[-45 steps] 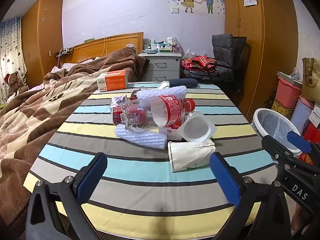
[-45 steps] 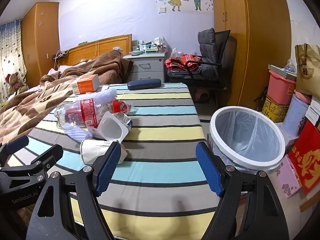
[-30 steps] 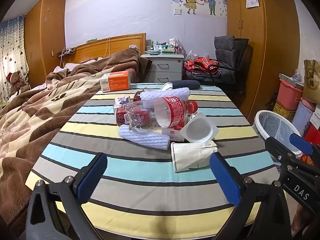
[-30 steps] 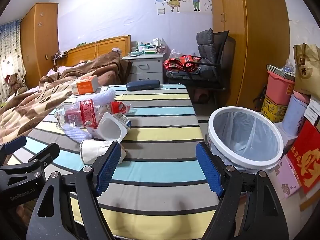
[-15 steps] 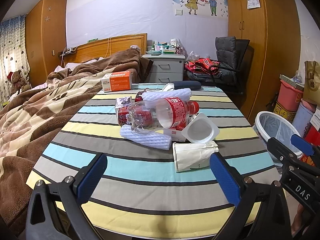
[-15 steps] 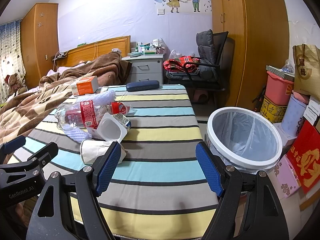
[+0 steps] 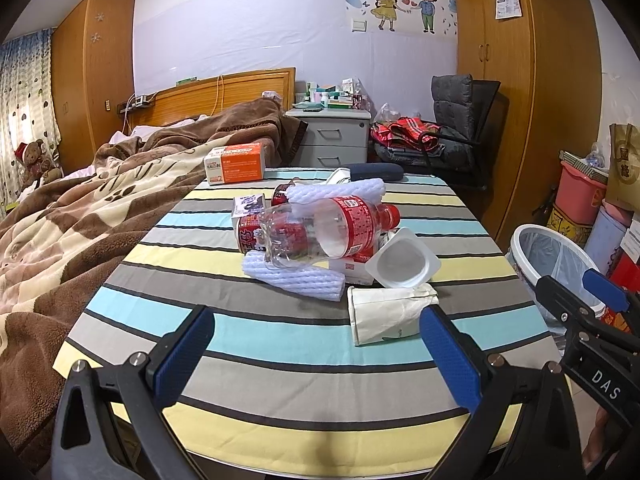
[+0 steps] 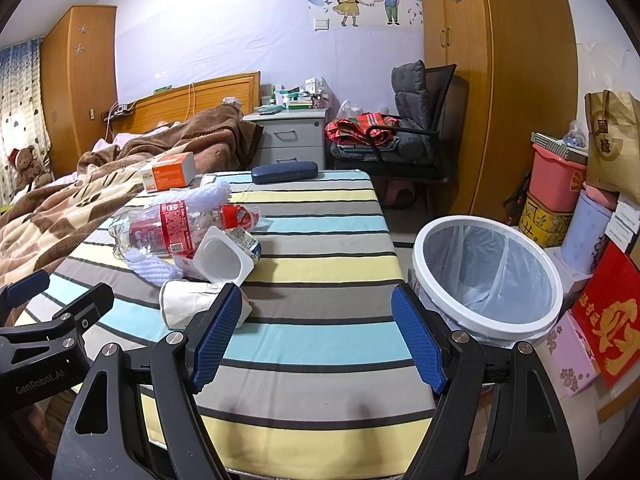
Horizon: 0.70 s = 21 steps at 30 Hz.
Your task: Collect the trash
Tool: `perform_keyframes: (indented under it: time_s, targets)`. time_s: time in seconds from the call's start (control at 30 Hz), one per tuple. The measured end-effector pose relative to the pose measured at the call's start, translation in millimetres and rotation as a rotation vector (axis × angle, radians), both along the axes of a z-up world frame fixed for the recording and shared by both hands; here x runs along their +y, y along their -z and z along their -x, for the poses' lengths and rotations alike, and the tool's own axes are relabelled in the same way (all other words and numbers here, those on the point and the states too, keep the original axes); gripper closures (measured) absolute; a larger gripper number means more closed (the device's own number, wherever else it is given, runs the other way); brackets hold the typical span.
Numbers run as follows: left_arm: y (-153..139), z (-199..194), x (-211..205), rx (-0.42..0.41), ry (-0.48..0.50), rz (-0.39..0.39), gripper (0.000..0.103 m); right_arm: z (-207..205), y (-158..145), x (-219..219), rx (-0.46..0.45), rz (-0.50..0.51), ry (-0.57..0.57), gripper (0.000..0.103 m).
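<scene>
Left hand-held gripper (image 7: 314, 354) & right hand-held gripper (image 8: 318, 334) both spread, empty, over table (image 8: 320, 276) near edge; bin (image 8: 486, 276) just beside table's right edge.

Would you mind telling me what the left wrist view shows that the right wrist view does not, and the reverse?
Only the left wrist view shows the small white carton and red can behind the plastic bottle. Only the right wrist view shows the whole waste bin rim and the pink box beside it. Both show the bottle, yogurt cup, paper cup, striped table and both open grippers, left gripper and right gripper.
</scene>
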State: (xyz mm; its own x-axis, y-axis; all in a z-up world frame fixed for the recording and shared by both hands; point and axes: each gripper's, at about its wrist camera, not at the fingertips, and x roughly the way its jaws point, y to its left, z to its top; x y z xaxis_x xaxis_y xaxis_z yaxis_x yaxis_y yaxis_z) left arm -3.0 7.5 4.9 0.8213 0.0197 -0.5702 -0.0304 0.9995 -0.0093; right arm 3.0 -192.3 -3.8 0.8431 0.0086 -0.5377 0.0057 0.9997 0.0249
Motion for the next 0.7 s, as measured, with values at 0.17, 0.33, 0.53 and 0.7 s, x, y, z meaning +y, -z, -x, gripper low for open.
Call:
perform_keyframes:
  time_s: [0.17,0.33,0.53,0.7]
  targets:
    - [0.3,0.2,-0.1,0.001,-0.001,0.0,0.0,0.2,0.1,0.3,0.0,0.001,-0.001,0.024]
    - [-0.5,-0.7,0.4,0.002,-0.001,-0.001,0.0,0.5,-0.3,0.3,0.0,0.004,0.0,0.024]
    - [-0.5,-1.0,1.0,0.001,-0.002,-0.001,0.0,0.8,-0.5,0.4,0.001,0.004,-0.001,0.024]
    - [-0.2,-0.6,0.6,0.001,-0.001,0.0,0.0,0.8,-0.5,0.6,0.0,0.004,0.0,0.024]
